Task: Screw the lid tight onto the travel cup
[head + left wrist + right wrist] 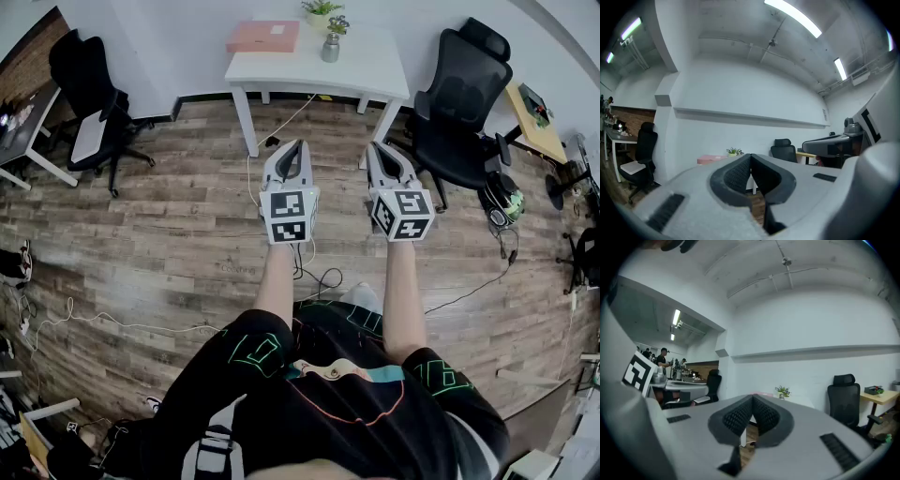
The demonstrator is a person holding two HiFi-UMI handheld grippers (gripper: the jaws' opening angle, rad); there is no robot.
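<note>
While the person stands over a wide wood-plank floor [169, 216], both forearms reach forward and level toward a white table [375, 70] set against the wall. Black office chairs flank it, one at the left [89, 89] and a bigger one at the right [459, 112]. The left gripper [298, 143] and right gripper [373, 145] are held side by side, apart from each other, above the floor. Each has its jaws clenched pad to pad with nothing between them. On the table lie a pink box [263, 37] and a small plant in a grey pot [331, 45]. Where the travel cup and its lid are cannot be told from any view.
</note>
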